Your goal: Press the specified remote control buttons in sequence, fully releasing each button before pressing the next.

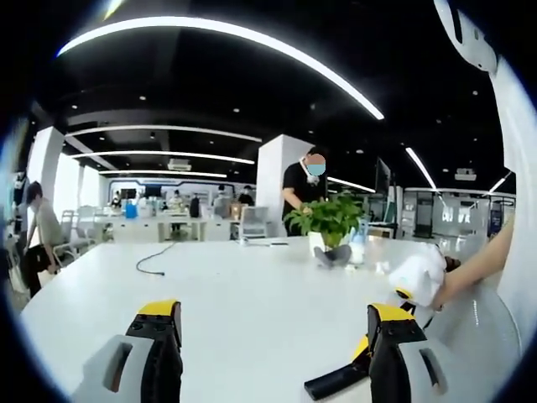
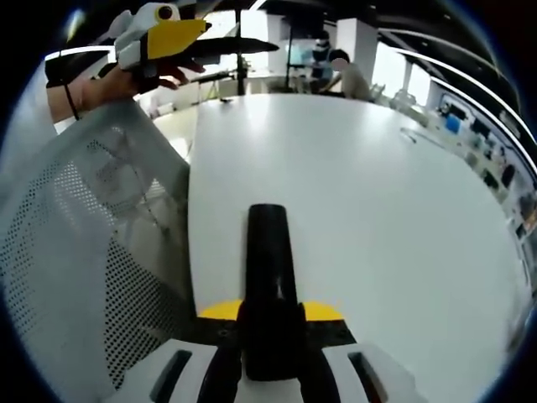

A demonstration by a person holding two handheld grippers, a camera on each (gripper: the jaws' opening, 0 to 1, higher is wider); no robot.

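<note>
Jaws of the left gripper (image 1: 273, 353) stand wide apart with nothing between them, low in the left gripper view over the white table (image 1: 252, 285). Right gripper (image 2: 270, 336) jaws are clamped on the black remote control (image 2: 268, 260), which projects forward from them at lower centre of the right gripper view; its far end also shows at lower right of the left gripper view. Potted plant (image 1: 325, 220) sits at centre right, well beyond. Risk, in my judgement: the remote is held aloft by one end only, so a button press could pivot it or slip it from the jaws. Button faces cannot be made out.
</note>
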